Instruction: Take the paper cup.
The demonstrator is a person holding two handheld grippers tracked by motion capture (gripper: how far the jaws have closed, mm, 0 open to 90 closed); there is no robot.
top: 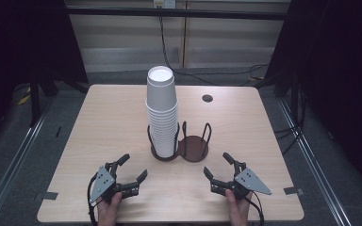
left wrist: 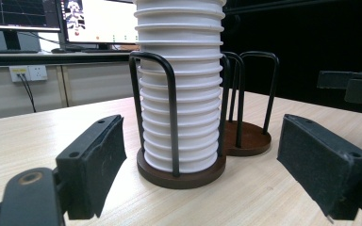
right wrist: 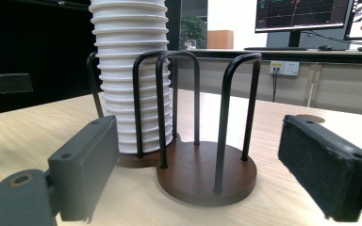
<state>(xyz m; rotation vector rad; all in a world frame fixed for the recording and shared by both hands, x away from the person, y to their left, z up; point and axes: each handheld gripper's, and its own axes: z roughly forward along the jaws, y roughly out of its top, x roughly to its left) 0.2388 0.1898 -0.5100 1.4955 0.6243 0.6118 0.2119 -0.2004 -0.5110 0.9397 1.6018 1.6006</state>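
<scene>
A tall stack of white paper cups [top: 161, 110] stands in the left ring of a dark wooden double holder [top: 165, 154] with black wire hoops, at the table's middle. The holder's right ring [top: 194, 147] has no cups in it. My left gripper [top: 134, 166] rests near the front edge, left of the holder, jaws apart with nothing between them. My right gripper [top: 216, 163] mirrors it on the right, also open. In the left gripper view the cups [left wrist: 179, 94] rise straight ahead. The right gripper view faces the bare ring [right wrist: 207, 174], with the cups [right wrist: 129, 70] behind it to the left.
The light wooden table [top: 99, 122] has a round cable hole [top: 207, 98] at the back right. Dark curtains flank the table, and cables run on the floor behind it. Monitors [left wrist: 94, 21] stand on a desk beyond.
</scene>
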